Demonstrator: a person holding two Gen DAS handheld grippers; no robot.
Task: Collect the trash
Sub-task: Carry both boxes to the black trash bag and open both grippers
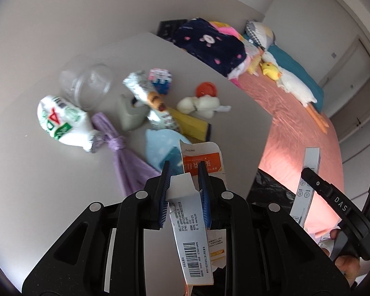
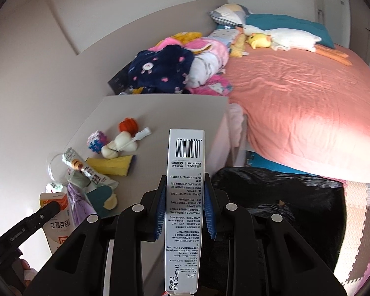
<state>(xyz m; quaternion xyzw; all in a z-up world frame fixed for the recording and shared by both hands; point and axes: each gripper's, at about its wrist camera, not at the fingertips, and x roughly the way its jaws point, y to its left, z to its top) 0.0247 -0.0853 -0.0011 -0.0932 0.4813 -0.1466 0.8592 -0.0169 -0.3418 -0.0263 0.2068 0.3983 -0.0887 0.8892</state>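
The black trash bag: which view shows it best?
The right wrist view: the black trash bag spreads open on the floor between table and bed. The left wrist view shows only a sliver past the table edge.

A home bedroom: bed (image 2: 296, 103), pillow (image 2: 228, 14), plush goose (image 2: 291, 38).

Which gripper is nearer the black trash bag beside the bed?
Right. The right gripper, shut on a long white carton, sits just beside the black trash bag. The left gripper, holding an orange-and-white carton, is over the table, farther off.
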